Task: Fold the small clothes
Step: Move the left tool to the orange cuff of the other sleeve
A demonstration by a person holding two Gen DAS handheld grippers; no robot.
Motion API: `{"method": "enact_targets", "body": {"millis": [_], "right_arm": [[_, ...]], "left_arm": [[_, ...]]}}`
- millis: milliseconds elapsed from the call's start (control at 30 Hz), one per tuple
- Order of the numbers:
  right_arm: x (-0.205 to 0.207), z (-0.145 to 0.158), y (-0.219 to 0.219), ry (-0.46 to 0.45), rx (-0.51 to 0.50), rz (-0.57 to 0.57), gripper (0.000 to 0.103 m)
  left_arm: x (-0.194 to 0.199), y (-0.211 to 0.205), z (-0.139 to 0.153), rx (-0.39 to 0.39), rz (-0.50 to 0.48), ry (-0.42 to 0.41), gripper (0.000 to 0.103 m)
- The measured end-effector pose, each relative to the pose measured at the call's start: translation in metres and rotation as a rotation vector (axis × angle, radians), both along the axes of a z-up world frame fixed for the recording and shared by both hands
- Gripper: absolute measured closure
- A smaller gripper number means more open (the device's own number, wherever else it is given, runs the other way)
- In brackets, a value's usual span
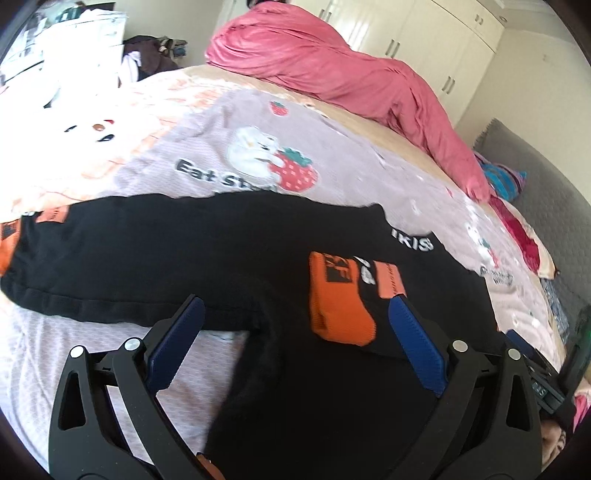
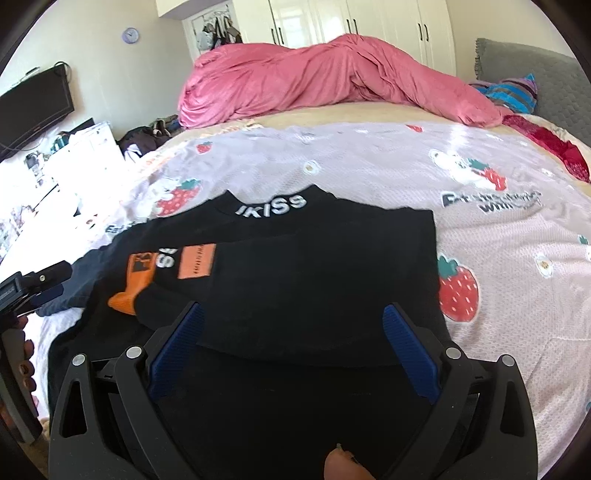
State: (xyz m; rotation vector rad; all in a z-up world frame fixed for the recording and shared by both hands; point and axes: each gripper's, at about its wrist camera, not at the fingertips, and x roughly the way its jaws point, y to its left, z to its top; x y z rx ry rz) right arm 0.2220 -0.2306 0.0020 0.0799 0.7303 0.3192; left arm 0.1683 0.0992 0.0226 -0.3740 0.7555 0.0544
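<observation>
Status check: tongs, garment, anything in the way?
Left tongs open, empty. Right tongs open, empty. Black shirt with orange patches lies partly folded on strawberry-print bedspread. Nothing in the way.

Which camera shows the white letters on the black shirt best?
The right wrist view: the white letters on the black shirt sit near the centre and read whole. The left wrist view shows only their tail, blurred.

Home bedroom, bed (image 2: 369, 173), wardrobes (image 2: 369, 22)
</observation>
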Motion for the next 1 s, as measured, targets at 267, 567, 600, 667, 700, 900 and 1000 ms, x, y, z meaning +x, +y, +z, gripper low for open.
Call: {"method": "enact_targets", "body": {"millis": [267,567,600,667,700,900,1000], "right_arm": [[-0.010,0.014,0.021,-0.035,0.001,0.040,0.006],[-0.019,0.028,0.057,-0.066,-0.006,0.103,0.006],[-0.020,0.029,0.062,-0.066,-0.008,0.113,0.006],[-0.022,0.031,0.073,-0.069,-0.021,0.131,0.006],[-0.022,0.031,0.077,-0.073,-0.024,0.140,0.006],[-0.028,0.036,0.107,-0.084,-0.036,0.194,0.006],[-0.028,0.041,0.118,-0.086,-0.026,0.215,0.006]], "left_arm": [[-0.007,0.028,0.005,0.007,0.078,-0.011,0.009],[-0.018,0.061,0.011,0.062,0.185,-0.012,0.009],[-0.019,0.064,0.012,0.068,0.195,-0.011,0.009],[-0.022,0.072,0.012,0.070,0.224,-0.010,0.009],[-0.024,0.077,0.011,0.069,0.239,-0.008,0.009],[-0.032,0.105,0.010,0.050,0.317,-0.003,0.009],[-0.038,0.118,0.009,0.038,0.352,-0.001,0.009]]}}
